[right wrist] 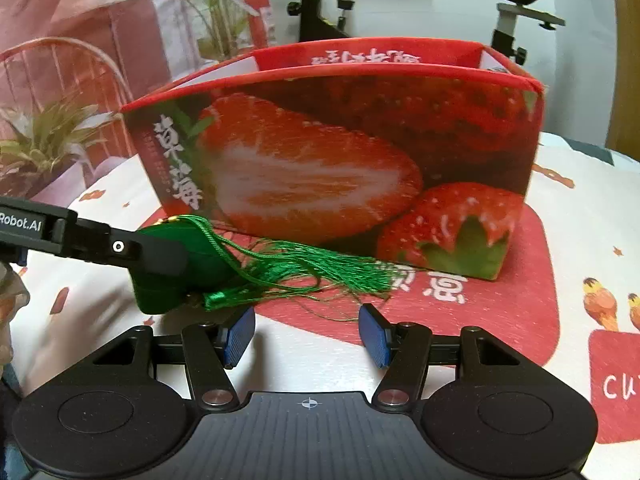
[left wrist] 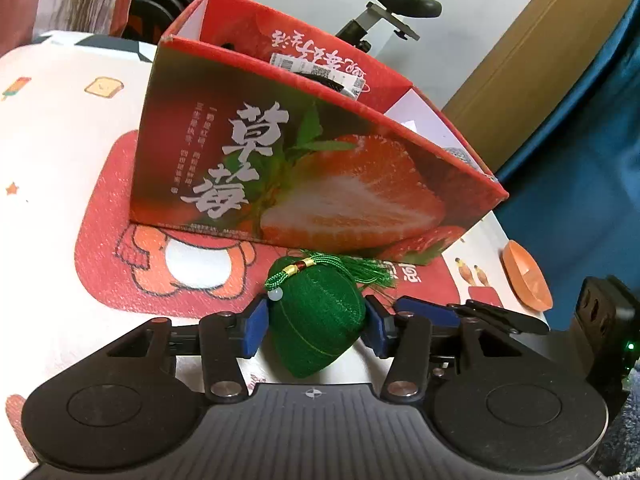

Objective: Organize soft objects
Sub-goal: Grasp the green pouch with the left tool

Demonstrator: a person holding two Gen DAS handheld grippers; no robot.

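Observation:
A green stuffed sachet [left wrist: 318,320] with a green tassel [left wrist: 360,274] and a small bead sits between the blue pads of my left gripper [left wrist: 316,326], which is shut on it, just in front of the red strawberry box [left wrist: 304,168]. In the right wrist view the sachet [right wrist: 160,292] is at the left, held by the left gripper's black finger [right wrist: 156,254], and its tassel [right wrist: 312,268] trails right across the cloth. My right gripper [right wrist: 306,334] is open and empty, just short of the tassel. The box [right wrist: 340,160] stands open-topped behind.
A cartoon-print tablecloth [left wrist: 60,160] covers the table. An orange dish [left wrist: 526,276] lies at the table's right edge. Inside the box are a labelled dark item [left wrist: 320,72] and something grey [left wrist: 460,156]. An exercise bike [right wrist: 520,0] and potted plants [right wrist: 48,144] stand behind.

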